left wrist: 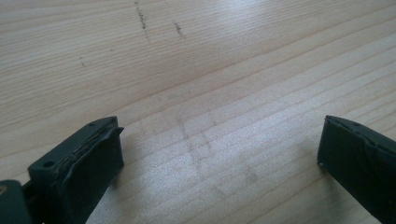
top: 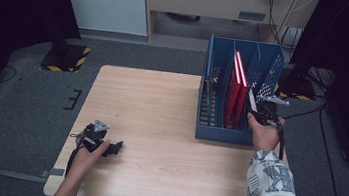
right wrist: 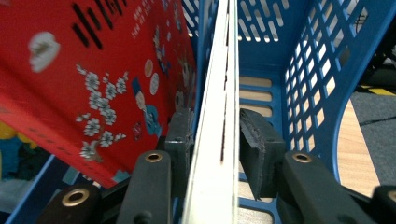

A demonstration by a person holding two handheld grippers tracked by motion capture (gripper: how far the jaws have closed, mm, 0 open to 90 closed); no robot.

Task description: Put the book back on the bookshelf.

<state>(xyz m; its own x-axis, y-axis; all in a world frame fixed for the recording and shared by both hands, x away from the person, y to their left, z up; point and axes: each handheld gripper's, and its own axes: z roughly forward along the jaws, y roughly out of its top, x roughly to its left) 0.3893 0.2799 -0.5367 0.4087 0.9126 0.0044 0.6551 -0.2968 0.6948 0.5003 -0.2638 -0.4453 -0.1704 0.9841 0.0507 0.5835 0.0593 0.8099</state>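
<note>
Two red books (top: 236, 93) are leaned in the blue file rack (top: 209, 127) – right beside the white book (right wrist: 212, 140), straddled by the right gripper (right wrist: 215, 135), pads barely off it. The left gripper (top: 115, 147) is parked agape on the table (top: 159, 126) – the rack's floor is mostly blocked.

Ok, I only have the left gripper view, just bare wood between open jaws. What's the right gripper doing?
Observer: The right gripper is at the blue file rack on the table's right side, with its jaws either side of a thin white-edged book standing in it.
Operator: Gripped firmly?
Observer: Can't tell. Both pads sit close beside the book, but I can't see whether they press.
Operator: Anything else in the rack?
Observer: Red books lean in the neighbouring compartment, towards the rack's middle.
</note>
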